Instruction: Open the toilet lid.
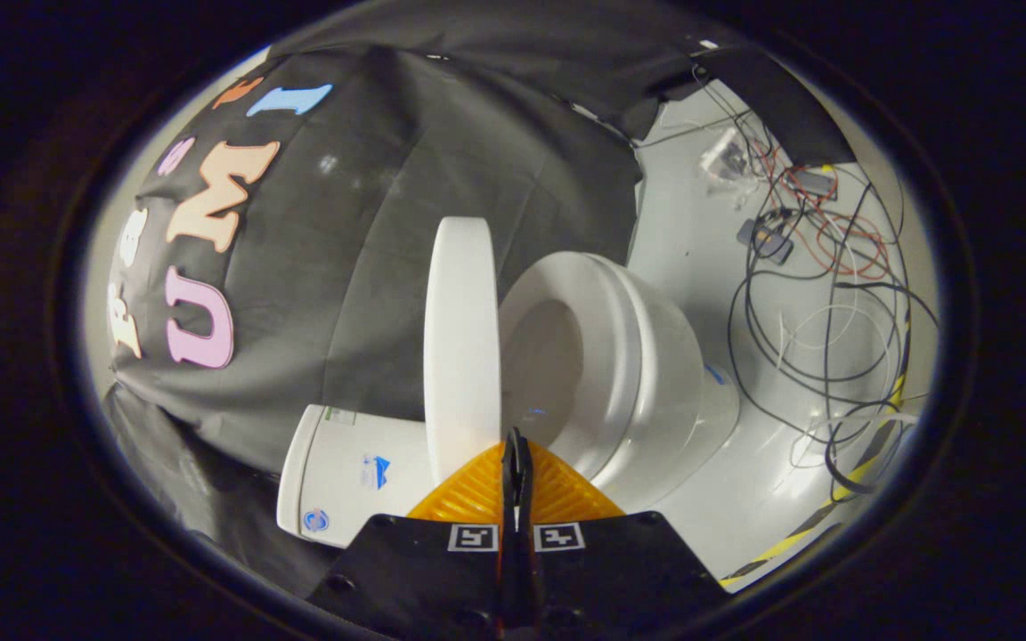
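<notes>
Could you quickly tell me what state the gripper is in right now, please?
Gripper: shut, its orange fingers pressed together with nothing between them, tips right at the edge of the raised toilet lid.

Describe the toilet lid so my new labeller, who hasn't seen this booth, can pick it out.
Start at the white ceramic toilet bowl. The flat white plastic toilet lid stands raised between its seat and the white tank, just ahead of the shut hand-held gripper. It alone is a thin slab seen edge-on.
</notes>
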`<state>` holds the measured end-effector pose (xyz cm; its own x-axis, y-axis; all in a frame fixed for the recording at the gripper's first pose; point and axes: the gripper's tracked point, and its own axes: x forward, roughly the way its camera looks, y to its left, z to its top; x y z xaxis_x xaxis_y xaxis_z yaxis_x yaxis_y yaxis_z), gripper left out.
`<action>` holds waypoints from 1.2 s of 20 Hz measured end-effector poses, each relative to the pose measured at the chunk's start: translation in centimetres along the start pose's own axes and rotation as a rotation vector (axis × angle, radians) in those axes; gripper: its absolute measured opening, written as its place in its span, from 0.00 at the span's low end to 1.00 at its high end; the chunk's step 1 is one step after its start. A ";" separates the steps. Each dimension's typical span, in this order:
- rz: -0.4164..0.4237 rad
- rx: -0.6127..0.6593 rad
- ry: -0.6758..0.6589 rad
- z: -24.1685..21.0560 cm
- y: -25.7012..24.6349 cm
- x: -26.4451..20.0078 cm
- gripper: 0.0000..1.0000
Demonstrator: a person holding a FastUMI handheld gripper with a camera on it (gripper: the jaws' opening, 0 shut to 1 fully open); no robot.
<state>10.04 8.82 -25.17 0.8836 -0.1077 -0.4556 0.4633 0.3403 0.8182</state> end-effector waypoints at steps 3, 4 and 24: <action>0.012 -0.100 -0.016 -0.1 2.9 -1.0 0.00; 0.015 -0.129 -0.017 0.0 3.9 -1.2 0.00; 0.011 -0.515 -0.082 -2.4 17.0 -3.6 0.00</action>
<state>14.55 17.22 -10.40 0.9001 -0.1676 -0.4023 0.3795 0.7552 0.5345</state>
